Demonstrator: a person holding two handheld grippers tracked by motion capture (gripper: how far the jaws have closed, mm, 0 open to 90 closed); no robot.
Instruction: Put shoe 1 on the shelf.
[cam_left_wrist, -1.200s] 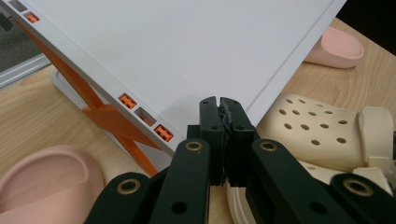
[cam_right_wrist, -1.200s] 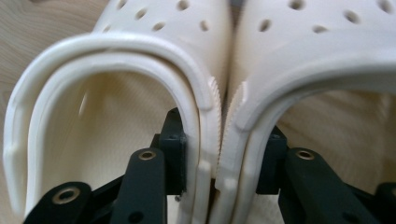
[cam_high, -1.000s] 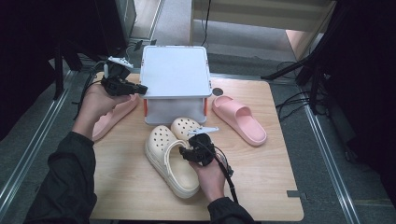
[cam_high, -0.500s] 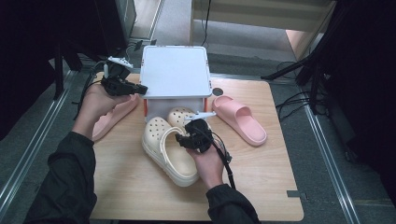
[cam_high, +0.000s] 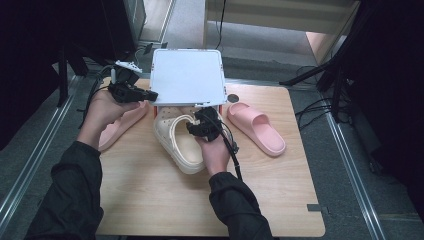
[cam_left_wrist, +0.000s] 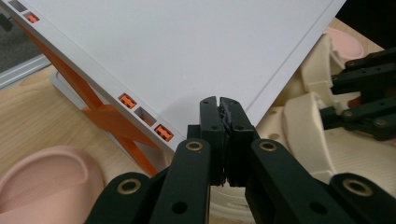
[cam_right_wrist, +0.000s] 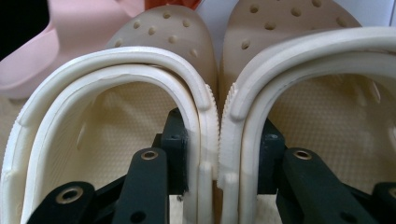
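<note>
The right tongs (cam_high: 196, 125) pinch together the inner walls of two cream perforated foam clogs (cam_high: 176, 142) on the wooden bench (cam_high: 150, 195), toes under the white-topped orange-legged rack (cam_high: 186, 75). The left tongs (cam_high: 150, 94), pressed together, hold its edge.

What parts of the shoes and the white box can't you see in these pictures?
- High view: the toes of the cream clogs sit under the white box, whose lid hides its inside.
- High view: the left hand covers part of the left pink slipper.
- Right gripper view: the right gripper pinches both clogs' inner walls; their heels are cut off below.
- Left gripper view: the left gripper blocks the box's near corner.
</note>
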